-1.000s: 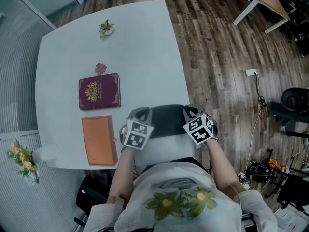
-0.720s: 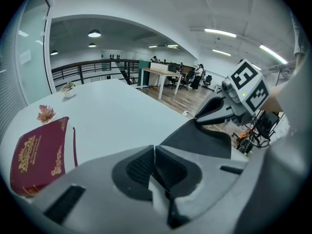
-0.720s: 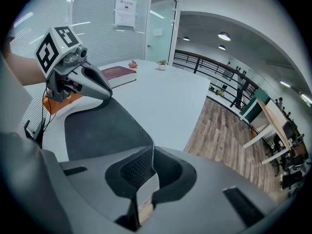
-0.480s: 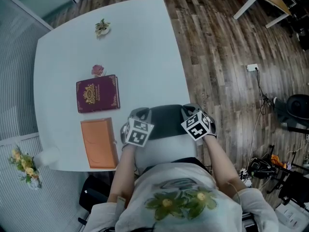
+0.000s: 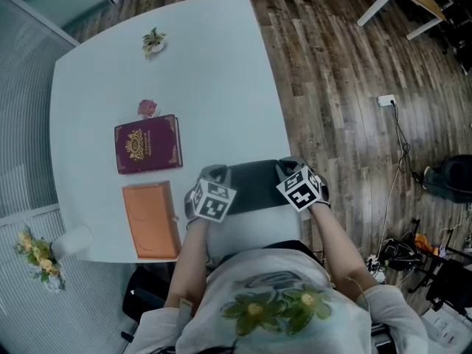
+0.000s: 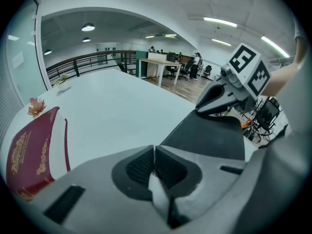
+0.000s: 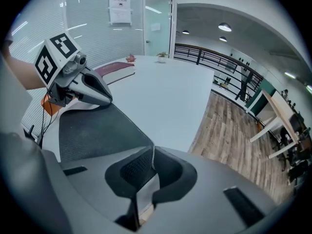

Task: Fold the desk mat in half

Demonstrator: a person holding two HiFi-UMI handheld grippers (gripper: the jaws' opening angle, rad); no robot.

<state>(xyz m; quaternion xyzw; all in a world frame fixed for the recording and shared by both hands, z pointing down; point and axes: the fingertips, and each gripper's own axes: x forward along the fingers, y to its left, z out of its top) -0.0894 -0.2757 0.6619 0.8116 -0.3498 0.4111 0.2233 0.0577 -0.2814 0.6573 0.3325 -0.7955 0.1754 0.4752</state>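
Head view is showing the mat (image 5: pixel 254 186) at the lower centre of the frame, by the near edge of the bench (image 5: pixel 199 72). The left gripper (image 5: pixel 212 177) and right gripper (image 5: pixel 291 169) are each pinching one corner of a turned-over flap, whose dark underside is facing up between them. Holding both corners is probably keeping the edge straight, so it meets the pale half below squarely.

The gripper views are showing what the head view is hiding under the marker cubes: each pair of jaws is clamping shut on a thin pale strip of mat. Only the head view is taking in the pale half near the person, plus the book (image 5: pixel 147 144) and orange box (image 5: pixel 151 220) lying at left, clear of the fold.
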